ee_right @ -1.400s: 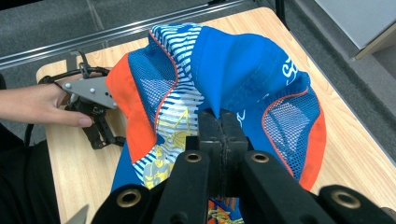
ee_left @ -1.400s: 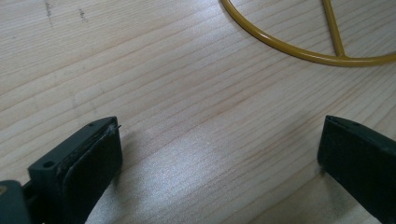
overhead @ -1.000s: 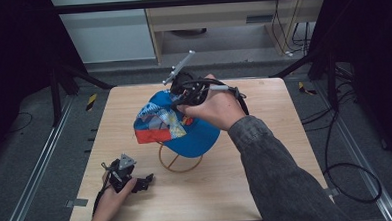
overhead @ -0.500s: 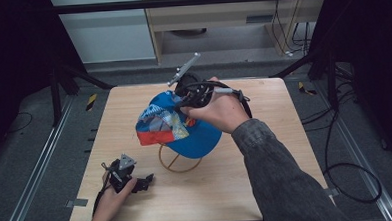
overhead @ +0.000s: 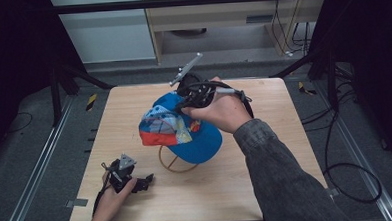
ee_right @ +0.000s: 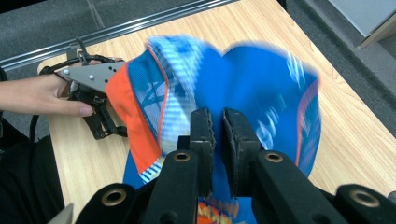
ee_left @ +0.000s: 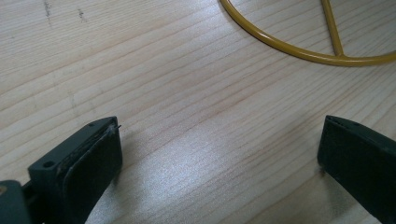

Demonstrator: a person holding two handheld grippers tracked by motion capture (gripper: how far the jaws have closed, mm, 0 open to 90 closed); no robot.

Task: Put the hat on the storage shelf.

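Observation:
A blue cap point(overhead: 197, 138) with an orange brim point(overhead: 157, 138) hangs over a yellow wire stand point(overhead: 174, 165) near the table's middle. My right gripper point(overhead: 184, 104) is shut on the cap's back edge, holding it from behind. In the right gripper view, blurred blue cap fabric point(ee_right: 266, 79) is pinched between the jaws of my right gripper point(ee_right: 218, 123). My left gripper point(overhead: 144, 182) rests at the table's front left, apart from the cap. It point(ee_left: 219, 154) stands open on bare wood, with the stand's yellow ring point(ee_left: 299, 46) just ahead of it.
The wooden table point(overhead: 286, 151) has bare room at the right and front. The left hand with its gripper point(ee_right: 100, 121) lies beyond the cap's brim in the right gripper view. Dark floor, metal rails and a frame surround the table.
My right gripper has shifted slightly right with the cap, and the cap has turned a little over the stand. The left gripper has stayed where it was.

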